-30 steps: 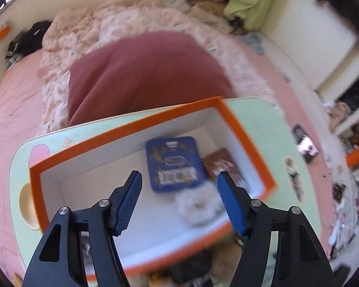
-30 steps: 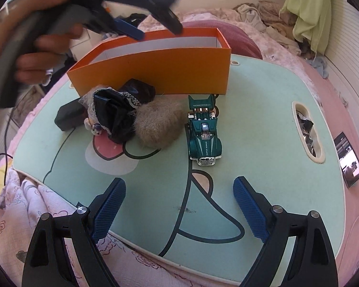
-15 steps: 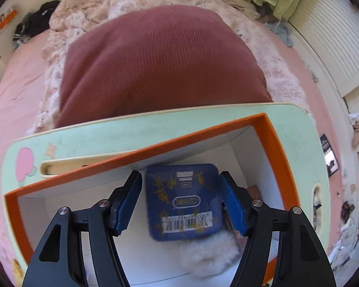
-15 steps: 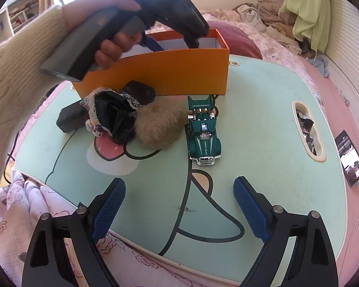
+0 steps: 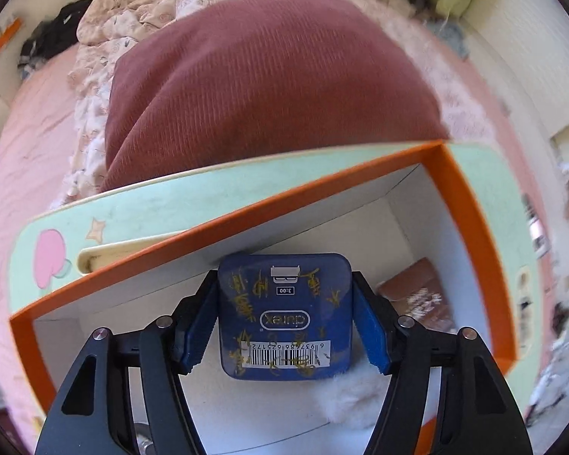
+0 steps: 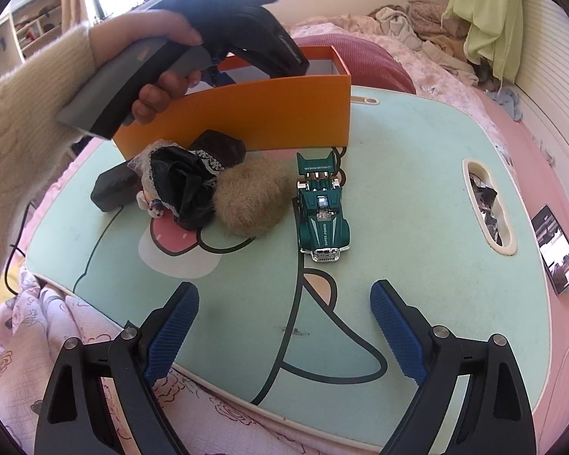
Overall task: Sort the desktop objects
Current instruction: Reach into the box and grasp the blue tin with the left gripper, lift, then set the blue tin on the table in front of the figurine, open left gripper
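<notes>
The blue tin (image 5: 284, 316) sat low in the frame, inside the orange box (image 5: 470, 204), with the left gripper's (image 5: 284, 326) fingers pinching its flat sides. It looked stiff, light and slippery. The right gripper's (image 6: 284, 337) fingers were spread wide.

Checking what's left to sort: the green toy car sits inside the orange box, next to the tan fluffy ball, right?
Not quite. The right wrist view shows the green toy car outside the orange box, standing on the table in front of the box's wall. It is indeed next to the tan fluffy ball.
</notes>
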`<state>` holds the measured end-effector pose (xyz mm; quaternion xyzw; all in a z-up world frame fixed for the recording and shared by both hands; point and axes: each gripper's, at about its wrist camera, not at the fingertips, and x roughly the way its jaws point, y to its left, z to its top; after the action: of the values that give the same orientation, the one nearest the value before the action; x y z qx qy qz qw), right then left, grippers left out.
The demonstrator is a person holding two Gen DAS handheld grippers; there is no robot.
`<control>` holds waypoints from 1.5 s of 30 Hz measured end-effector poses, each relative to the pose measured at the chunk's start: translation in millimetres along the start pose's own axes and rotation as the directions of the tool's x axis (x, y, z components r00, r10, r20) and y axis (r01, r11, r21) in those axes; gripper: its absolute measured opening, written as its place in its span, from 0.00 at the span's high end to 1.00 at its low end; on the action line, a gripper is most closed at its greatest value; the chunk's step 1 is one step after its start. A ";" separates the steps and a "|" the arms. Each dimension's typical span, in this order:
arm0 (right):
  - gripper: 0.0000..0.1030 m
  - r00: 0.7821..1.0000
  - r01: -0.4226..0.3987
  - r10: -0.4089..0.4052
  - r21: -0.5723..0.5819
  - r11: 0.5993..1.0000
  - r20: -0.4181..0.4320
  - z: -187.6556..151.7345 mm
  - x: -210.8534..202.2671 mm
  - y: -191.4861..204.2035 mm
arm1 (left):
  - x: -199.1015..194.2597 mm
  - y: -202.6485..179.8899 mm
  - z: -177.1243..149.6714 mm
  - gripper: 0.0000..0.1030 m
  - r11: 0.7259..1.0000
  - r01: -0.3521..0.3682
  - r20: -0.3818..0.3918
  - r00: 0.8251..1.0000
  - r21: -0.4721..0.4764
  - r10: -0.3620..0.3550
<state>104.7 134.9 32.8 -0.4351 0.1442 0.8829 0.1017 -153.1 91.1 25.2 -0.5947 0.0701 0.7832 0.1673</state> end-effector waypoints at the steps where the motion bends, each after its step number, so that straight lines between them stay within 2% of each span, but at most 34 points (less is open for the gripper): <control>1: 0.11 1.000 0.001 -0.001 -0.002 1.000 -0.001 -0.6 -0.6 -1.4 | -4.2 3.6 -2.3 0.36 1.000 0.024 0.013 1.000 -0.007 -0.024; 5: 0.11 1.000 0.002 -0.002 -0.003 1.000 -0.001 0.0 0.0 -1.9 | -39.6 12.3 -16.0 0.36 0.994 0.112 0.099 0.989 0.002 -0.112; 8: 0.11 1.000 0.003 -0.003 -0.003 1.000 -0.001 0.4 1.0 -0.8 | -87.7 11.8 -34.2 0.36 0.981 0.187 0.207 0.959 0.043 -0.192; 10: 0.11 1.000 0.002 -0.002 -0.002 1.000 -0.001 0.3 1.0 -1.6 | -119.9 10.6 -54.5 0.36 0.972 0.221 0.275 0.932 0.083 -0.236; 12: 0.11 1.000 0.002 -0.002 -0.002 1.000 -0.001 0.5 1.1 -1.7 | -140.8 10.5 -77.6 0.36 0.964 0.240 0.315 0.911 0.115 -0.265; 14: 0.11 1.000 0.002 -0.002 -0.002 1.000 -0.001 0.9 1.8 -0.8 | -147.6 14.3 -96.0 0.36 0.961 0.247 0.330 0.903 0.127 -0.276; 17: 0.11 1.000 0.003 -0.003 -0.003 1.000 -0.001 1.0 2.4 -0.6 | -138.5 23.1 -129.7 0.36 0.966 0.230 0.340 0.905 0.119 -0.257; 20: 0.11 1.000 0.003 -0.003 -0.002 1.000 -0.001 0.9 2.8 -0.3 | -107.1 31.8 -155.3 0.36 0.978 0.193 0.304 0.930 0.080 -0.208; 23: 0.11 1.000 0.003 -0.003 -0.003 1.000 -0.001 0.9 2.8 -0.6 | -83.7 35.9 -166.5 0.36 0.974 0.220 0.266 0.937 0.056 -0.227; 26: 0.11 1.000 0.000 0.000 -0.003 1.000 -0.001 0.8 2.4 -1.4 | -79.3 37.8 -172.1 0.36 0.979 0.204 0.321 0.926 0.013 -0.197; 29: 0.11 1.000 0.000 0.000 -0.003 1.000 -0.001 0.8 2.6 -1.4 | -82.6 37.0 -172.6 0.35 0.975 0.221 0.329 0.920 0.009 -0.212; 32: 0.11 1.000 0.000 0.000 -0.004 1.000 -0.001 1.1 3.2 -1.0 | -96.9 36.9 -180.0 0.35 0.975 0.221 0.382 0.899 0.019 -0.212; 35: 0.11 1.000 0.000 0.000 -0.004 1.000 -0.001 1.4 3.7 -0.6 | -109.3 35.8 -191.9 0.26 0.989 0.149 0.414 0.899 0.022 -0.144; 37: 0.11 1.000 0.000 0.000 -0.004 1.000 -0.001 1.0 2.8 -1.8 | -110.3 34.8 -204.3 0.26 0.992 0.116 0.400 0.908 0.044 -0.124; 41: 0.11 1.000 0.000 0.000 -0.004 1.000 -0.001 0.8 3.2 -1.0 | -112.6 35.6 -234.3 0.26 0.994 0.061 0.394 0.915 0.089 -0.091; 45: 0.11 1.000 0.002 -0.002 -0.002 1.000 0.000 2.1 4.2 -1.7 | -115.4 34.5 -266.1 0.26 0.986 -0.055 0.386 0.922 0.156 -0.009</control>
<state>101.2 137.5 30.4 -0.4352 0.1431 0.8830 0.1020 103.9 -44.0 57.1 -0.4125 0.1071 0.8783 0.2169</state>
